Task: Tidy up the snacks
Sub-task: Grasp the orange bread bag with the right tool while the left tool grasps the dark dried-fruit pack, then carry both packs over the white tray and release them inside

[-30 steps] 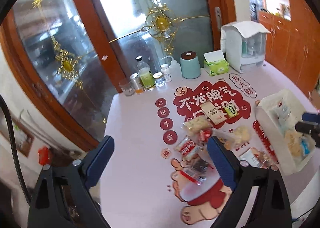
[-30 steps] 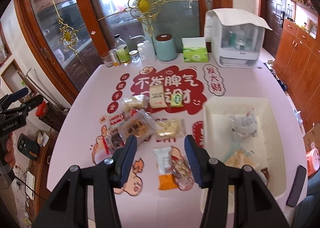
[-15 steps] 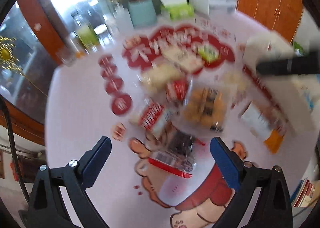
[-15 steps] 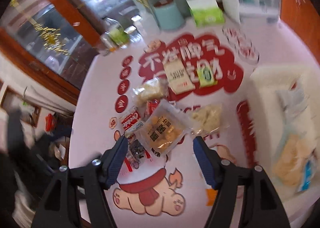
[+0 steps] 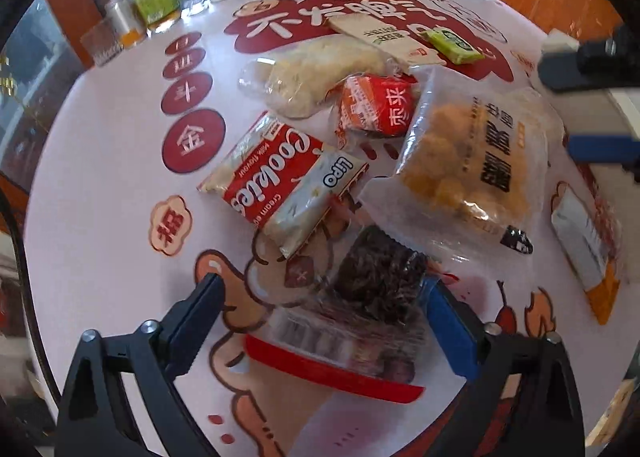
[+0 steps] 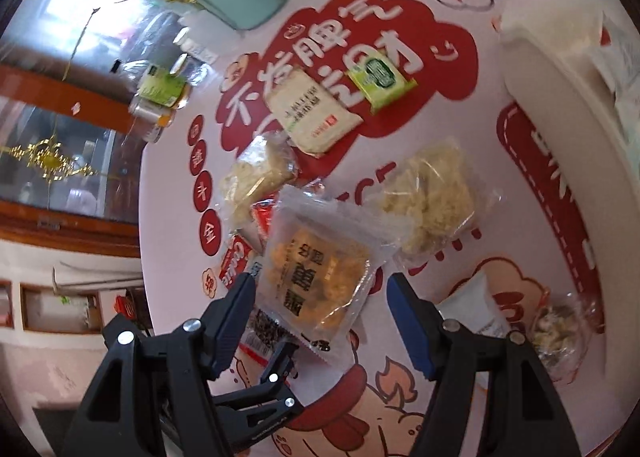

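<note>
My left claw [image 5: 320, 311] stands wide, its jaws just closing around the dark, red-edged clear snack packet [image 5: 360, 309] at lower centre, not yet pinching. It looks light, crinkly and slippery; I'd grip its thicker middle. My right claw [image 6: 320, 293] gapes empty over one golden-puff pouch [image 6: 320, 281].

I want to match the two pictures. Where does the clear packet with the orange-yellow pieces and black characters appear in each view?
Left wrist view: the clear packet lies right of centre, beyond the left gripper, partly over the dark snack pack.
Right wrist view: the same packet lies low in the centre, between the open fingers of the right gripper.
Shared landmark: the small green packet on the red cloud print.
</note>
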`<state>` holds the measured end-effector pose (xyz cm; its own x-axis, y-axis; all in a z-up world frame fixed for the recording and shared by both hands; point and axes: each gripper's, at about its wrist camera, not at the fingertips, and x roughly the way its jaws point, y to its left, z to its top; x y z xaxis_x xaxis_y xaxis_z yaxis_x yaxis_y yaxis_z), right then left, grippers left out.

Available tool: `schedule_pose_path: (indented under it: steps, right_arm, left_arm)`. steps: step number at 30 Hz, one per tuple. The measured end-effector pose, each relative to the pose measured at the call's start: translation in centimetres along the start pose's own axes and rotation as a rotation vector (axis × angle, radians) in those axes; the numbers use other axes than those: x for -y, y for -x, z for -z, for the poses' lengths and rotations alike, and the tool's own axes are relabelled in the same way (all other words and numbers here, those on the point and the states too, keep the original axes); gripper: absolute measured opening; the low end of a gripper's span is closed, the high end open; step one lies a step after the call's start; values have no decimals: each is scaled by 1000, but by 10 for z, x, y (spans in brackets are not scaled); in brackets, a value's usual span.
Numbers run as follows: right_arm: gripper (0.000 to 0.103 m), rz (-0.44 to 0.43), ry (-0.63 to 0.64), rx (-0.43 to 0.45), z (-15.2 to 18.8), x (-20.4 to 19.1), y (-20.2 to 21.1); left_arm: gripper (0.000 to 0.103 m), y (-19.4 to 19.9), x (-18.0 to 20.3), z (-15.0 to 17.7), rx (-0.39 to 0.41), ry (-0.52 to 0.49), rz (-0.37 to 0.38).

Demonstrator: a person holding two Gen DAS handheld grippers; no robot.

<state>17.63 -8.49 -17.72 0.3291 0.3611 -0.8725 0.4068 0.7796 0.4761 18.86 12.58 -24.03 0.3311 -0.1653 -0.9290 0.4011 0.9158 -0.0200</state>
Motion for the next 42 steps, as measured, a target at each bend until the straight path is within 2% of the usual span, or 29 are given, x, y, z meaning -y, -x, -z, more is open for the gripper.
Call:
schedule_pose_path:
  steps: [1,3,4,6,11,13,15,19,21,22,23,27,29,37,42]
  right_arm:
    - [69,3,-11,-6,-1,2,-4]
    - [70,12,-28,-14,-3,5,-11]
    - [70,14,-31,-15,-4,5,-14]
    - [70,21,-35,-15,-6,5,-21]
    - [73,49,-19,-23,-8,-2,-39]
    - [73,63,-22,-35,-8,-3,-50]
    - [78,42,-29,-43,-7,-5,-58]
    - [85,47,-5,-46,-4,-13,-70]
    - [82,71,22,-37,-5,-18,-71]
    - [77,75,37,-37,-5,-20,-72]
    - [67,79,61,-25,-6,-23,-70]
    - [58,102,132,4,-7,-30,-59]
    - [47,95,155,15,-4,-29,-50]
    - [43,37,234,57,11,-18,5]
    - [43,-15,305,114,33,-7,54]
  left_arm:
    - [85,0,-3,0,4,28,16]
    - [70,2,-4,0,21,44,2]
    - [65,4,-5,0,26,46,0]
    - [44,9,-8,1,41,66,41]
    - [34,16,-21,8,31,139,15]
    - [33,18,-32,11,33,197,22]
    - [32,24,-44,15,41,255,24]
    - [30,35,-58,18,68,308,23]
    - [30,43,-61,19,82,322,30]
    - [29,47,-62,19,91,328,34]
    - [29,51,-62,20,101,332,36]
    - [28,68,-57,23,125,344,40]
    - [28,77,-53,24,133,346,40]
    - [28,120,-25,30,185,336,34]
    - [28,150,11,31,218,298,37]
